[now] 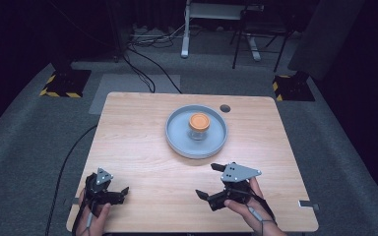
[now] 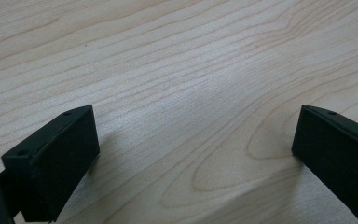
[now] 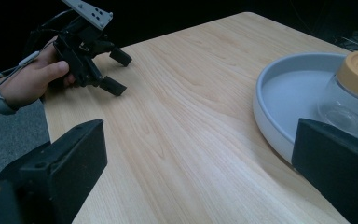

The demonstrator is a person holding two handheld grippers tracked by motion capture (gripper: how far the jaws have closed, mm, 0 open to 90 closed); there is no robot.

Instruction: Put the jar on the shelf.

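A clear glass jar with an orange lid (image 1: 199, 125) stands upright in a round grey tray (image 1: 177, 129) at the middle of the wooden table (image 1: 138, 128). My left gripper (image 1: 123, 194) rests at the near left corner, open, with bare wood between its jaws (image 2: 196, 154). The right gripper (image 1: 207, 181) is held at the near right, just in front of the tray, open and holding nothing. In the right gripper view the tray (image 3: 284, 91) and jar (image 3: 354, 86) sit at the right beyond my gripper (image 3: 200, 158), and the left gripper (image 3: 117, 71) shows farther off.
A small dark round hole (image 1: 225, 108) sits in the tabletop behind the tray. Bare wood lies between the two grippers and to the tray's left. Grey carpet, cables and stand bases surround the table.
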